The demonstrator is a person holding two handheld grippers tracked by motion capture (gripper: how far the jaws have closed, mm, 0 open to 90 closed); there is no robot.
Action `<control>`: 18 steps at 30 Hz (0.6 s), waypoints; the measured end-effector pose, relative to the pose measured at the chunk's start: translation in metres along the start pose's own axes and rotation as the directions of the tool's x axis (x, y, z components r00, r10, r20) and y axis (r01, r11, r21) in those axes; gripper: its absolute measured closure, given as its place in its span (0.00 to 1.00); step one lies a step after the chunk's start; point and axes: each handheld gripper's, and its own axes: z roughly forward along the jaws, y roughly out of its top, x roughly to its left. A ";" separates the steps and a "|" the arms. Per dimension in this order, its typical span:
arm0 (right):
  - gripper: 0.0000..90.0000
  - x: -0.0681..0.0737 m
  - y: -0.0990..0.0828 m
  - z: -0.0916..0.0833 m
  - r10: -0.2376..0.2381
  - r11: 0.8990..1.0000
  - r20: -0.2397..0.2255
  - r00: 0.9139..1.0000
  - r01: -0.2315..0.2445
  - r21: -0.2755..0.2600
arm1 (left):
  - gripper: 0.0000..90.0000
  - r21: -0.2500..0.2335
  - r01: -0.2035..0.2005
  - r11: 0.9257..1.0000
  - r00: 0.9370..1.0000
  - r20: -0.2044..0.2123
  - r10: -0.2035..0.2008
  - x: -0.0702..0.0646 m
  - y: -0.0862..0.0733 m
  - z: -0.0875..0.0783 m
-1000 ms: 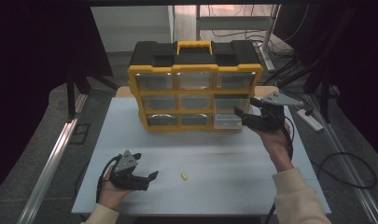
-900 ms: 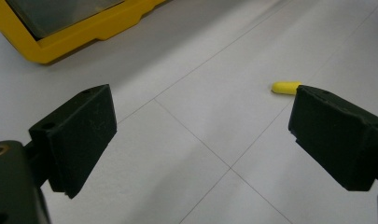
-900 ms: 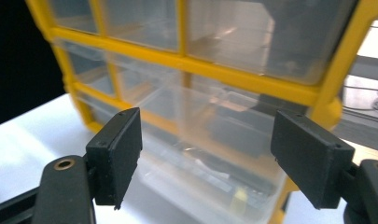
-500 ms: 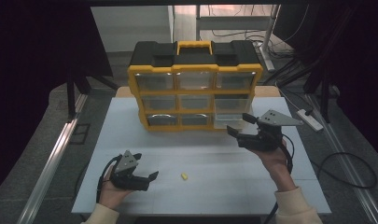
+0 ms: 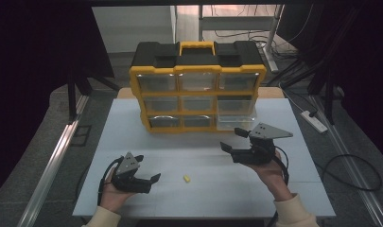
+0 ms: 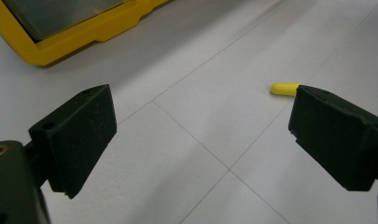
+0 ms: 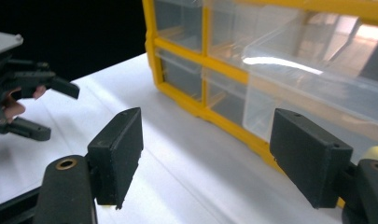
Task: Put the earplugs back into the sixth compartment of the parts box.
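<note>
A yellow and black organizer (image 5: 197, 71) with clear drawers stands at the back of the white table (image 5: 132, 127). Its lower right drawer (image 5: 235, 116) is pulled out. A small yellow piece (image 5: 186, 178) lies on the table near the front. My left gripper (image 5: 149, 168) rests open at the front left, a short way left of the piece, which lies just past the right jaw in the left gripper view (image 6: 283, 88). My right gripper (image 5: 232, 140) hovers open and empty in front of the pulled-out drawer (image 7: 317, 88), pointing left.
Table edges run close to both hands at the front. A power strip (image 5: 314, 121) and cables lie on the floor to the right. A metal rail (image 5: 56, 156) runs along the floor on the left. Bare table lies between the two grippers.
My right gripper has come down and back toward the person, away from the organizer's right side. The left gripper and the yellow piece have stayed where they were.
</note>
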 end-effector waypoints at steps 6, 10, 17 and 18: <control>0.29 0.005 -0.005 0.009 0.029 0.999 -0.061 0.998 -0.027 0.024 | 0.08 -0.003 0.000 1.000 1.000 0.000 0.000 0.000 0.000 0.000; 0.29 0.012 -0.008 0.015 0.035 0.998 -0.099 0.994 -0.030 0.048 | 0.08 -0.002 0.003 1.000 1.000 0.002 -0.003 0.000 0.000 0.000; 0.29 0.027 -0.018 0.033 0.007 0.992 -0.146 0.989 0.012 0.128 | 0.08 -0.007 0.005 1.000 1.000 0.003 -0.005 0.001 0.001 -0.001; 0.29 0.028 -0.019 0.036 0.003 0.990 -0.150 0.989 0.018 0.140 | 0.08 -0.006 0.005 1.000 1.000 0.002 -0.005 0.001 0.001 -0.001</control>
